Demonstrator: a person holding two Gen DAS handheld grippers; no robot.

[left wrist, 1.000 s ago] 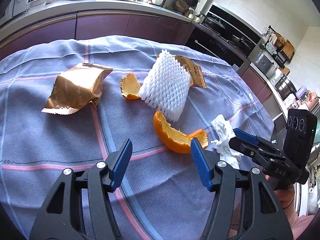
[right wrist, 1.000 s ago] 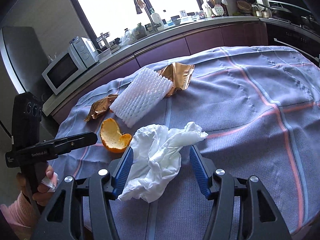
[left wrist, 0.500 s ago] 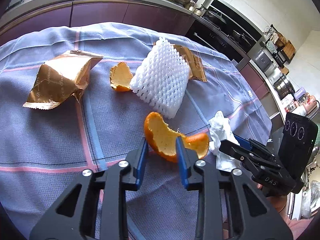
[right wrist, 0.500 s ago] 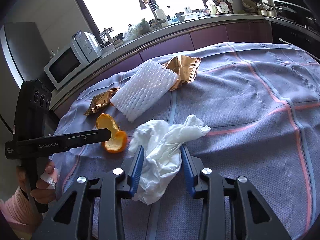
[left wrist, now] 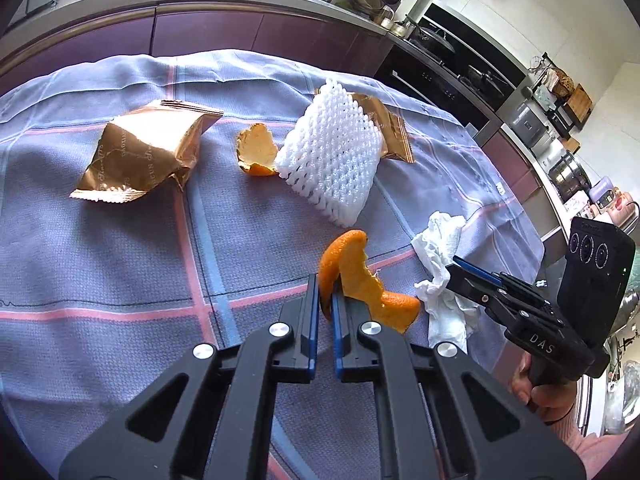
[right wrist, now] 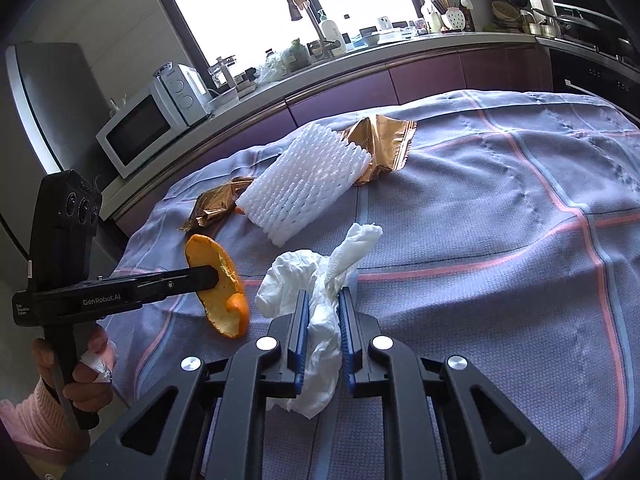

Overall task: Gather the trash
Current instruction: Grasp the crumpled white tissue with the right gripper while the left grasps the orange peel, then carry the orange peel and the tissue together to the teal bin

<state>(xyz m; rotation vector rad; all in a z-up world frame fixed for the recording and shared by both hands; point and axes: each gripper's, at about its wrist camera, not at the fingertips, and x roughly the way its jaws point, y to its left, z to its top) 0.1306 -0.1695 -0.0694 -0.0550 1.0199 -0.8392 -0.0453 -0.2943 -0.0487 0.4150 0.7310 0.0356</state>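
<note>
Landmark: the foam net, white, was taken as reference; it lay on the cloth.
Left gripper: jaws were seen all but shut, pinched on the edge of the peel; the peel stood tilted up, just nearer the camera than the net.
Right gripper: jaws were closing, with the tissue squeezed between the pads; the tissue lay near the net, on its near right side in the left view.
Second peel: was noted touching the net's left edge, untouched.
Wrapper: gold foil, was seen well left of the net.
Second wrapper: was partly tucked behind the net.
Peel handling: judged light, stiff but brittle, curved; the rim was the place to be gripped, as was done; cracking is likely under a hard squeeze.
Tissue handling: judged very light, soft, compressible; a bunched middle fold was taken; loose ends were seen hanging free and may drag.
Net handling: judged light and springy; an edge grip is advised.
Wrappers: judged thin, slippery, crinkly; a crimped end should be taken.
Bin: none was seen in either view.
</note>
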